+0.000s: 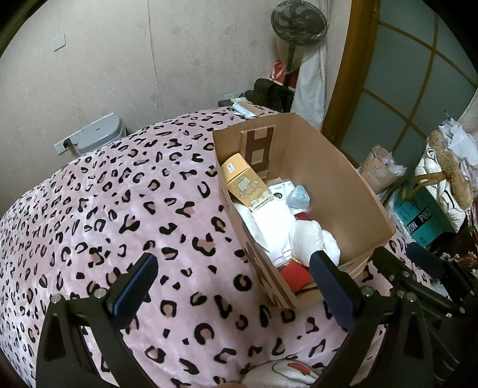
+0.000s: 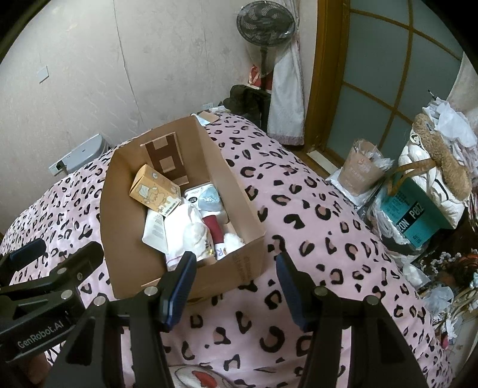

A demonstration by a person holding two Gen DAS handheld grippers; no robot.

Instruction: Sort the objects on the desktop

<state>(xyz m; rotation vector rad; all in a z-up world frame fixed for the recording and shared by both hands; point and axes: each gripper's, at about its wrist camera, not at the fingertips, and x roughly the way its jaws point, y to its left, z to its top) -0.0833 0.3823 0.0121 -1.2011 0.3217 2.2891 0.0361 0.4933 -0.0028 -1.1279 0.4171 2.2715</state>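
Across the whole foreground, a pink leopard-print blanket (image 1: 119,209), spread flat. On top of it, an open cardboard box (image 2: 245,209), set toward the far edge, flaps up. Beyond, against the wall, a standing fan (image 2: 264,27) wrapped in plastic. Off to the right on the floor, a teal paper bag (image 2: 418,215) amid heaped white bags.

Inside the box, a white plush toy (image 1: 310,235), an orange carton (image 2: 154,188) leaning at the far left corner, a dark red bottle (image 2: 213,228), a pale blue pouch (image 1: 298,197).

Near the box's front corner, the left gripper (image 1: 233,280), jaws wide apart, nothing between them. Just before the box's front wall, the right gripper (image 2: 236,280), jaws parted, likewise holding nothing.
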